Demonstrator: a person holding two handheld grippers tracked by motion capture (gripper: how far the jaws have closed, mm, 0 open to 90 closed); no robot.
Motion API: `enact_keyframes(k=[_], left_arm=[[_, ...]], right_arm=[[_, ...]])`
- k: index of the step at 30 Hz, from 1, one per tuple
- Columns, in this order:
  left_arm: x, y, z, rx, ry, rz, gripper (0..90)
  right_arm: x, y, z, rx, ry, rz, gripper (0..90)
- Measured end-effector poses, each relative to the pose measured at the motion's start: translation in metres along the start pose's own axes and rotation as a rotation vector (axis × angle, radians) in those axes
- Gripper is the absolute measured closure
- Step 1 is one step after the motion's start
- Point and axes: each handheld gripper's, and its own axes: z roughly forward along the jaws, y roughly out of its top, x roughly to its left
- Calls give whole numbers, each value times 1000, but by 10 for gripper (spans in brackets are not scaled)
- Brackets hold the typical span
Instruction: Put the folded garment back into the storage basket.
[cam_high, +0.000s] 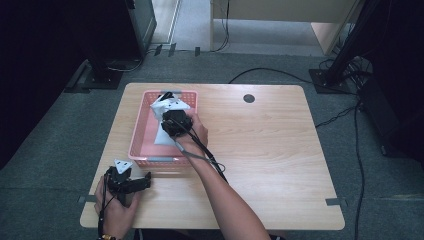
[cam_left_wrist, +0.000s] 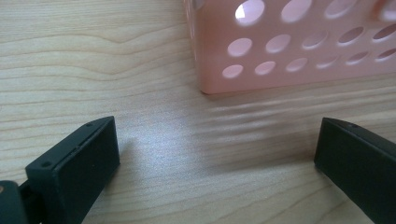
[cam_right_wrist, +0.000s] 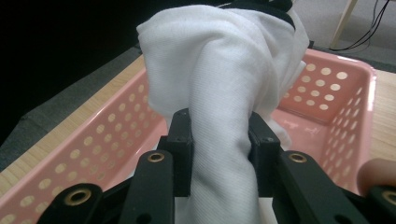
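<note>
Wooden table (cam_high: 260, 150) on grey carpet bears a pink basket (cam_high: 137, 145); right gripper (cam_right_wrist: 219, 154) clamps white cloth (cam_right_wrist: 219, 70), left gripper (cam_left_wrist: 215, 154) gapes.

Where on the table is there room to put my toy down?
The wide bare wood right of the pink basket, out to the table edge, is free. The left side is crowded: the right tool holds a white cloth over the basket, and the left tool sits near the front corner.
</note>
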Motion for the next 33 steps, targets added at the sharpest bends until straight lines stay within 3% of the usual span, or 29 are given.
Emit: enact_keyframes(k=[11, 21, 33], left_arm=[[0, 0, 0, -3, 0, -3, 0], [0, 0, 0, -1, 0, -1, 0], [0, 0, 0, -3, -1, -2, 0]], right_arm=[[4, -2, 26, 9, 5, 38, 693], [5, -9, 46, 35, -21, 17, 693], [13, -17, 69, 128, -81, -53, 686]])
